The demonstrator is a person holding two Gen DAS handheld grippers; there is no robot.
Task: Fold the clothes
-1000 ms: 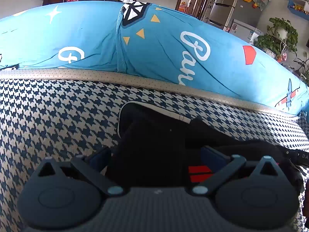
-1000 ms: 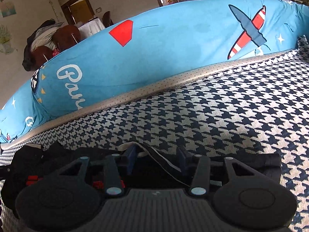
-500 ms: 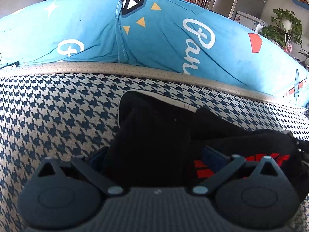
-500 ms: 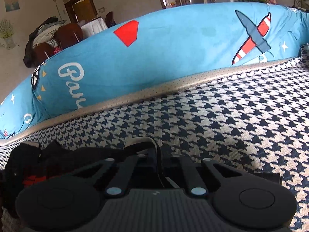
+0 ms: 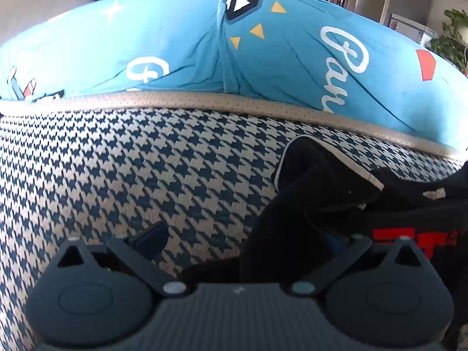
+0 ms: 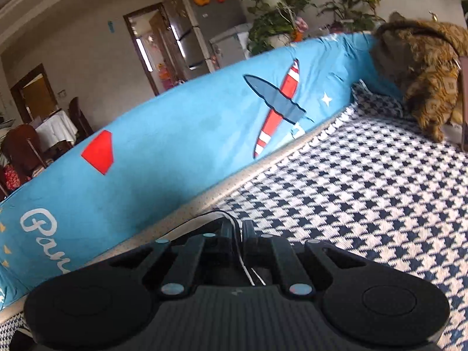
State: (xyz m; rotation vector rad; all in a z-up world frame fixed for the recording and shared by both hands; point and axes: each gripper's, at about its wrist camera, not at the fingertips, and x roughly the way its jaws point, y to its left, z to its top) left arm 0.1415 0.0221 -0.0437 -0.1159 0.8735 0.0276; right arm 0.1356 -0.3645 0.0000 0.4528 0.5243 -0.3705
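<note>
Right tool [image 6: 237, 235], fingers pressed together on a white-piped edge of the black garment [image 5: 336, 204], hangs above the houndstooth sofa seat [image 5: 146, 169]; left tool [image 5: 242, 239] stands spread, one finger on bare seat, the other hidden in the cloth heaped at its right. Folding cleanly likely means carrying the pinched edge across evenly while the left pins the fabric. No containers are visible.

Wide-spread left tool [image 5: 242, 239] over black garment [image 5: 316, 204] on houndstooth cushion [image 5: 117, 161]
</note>
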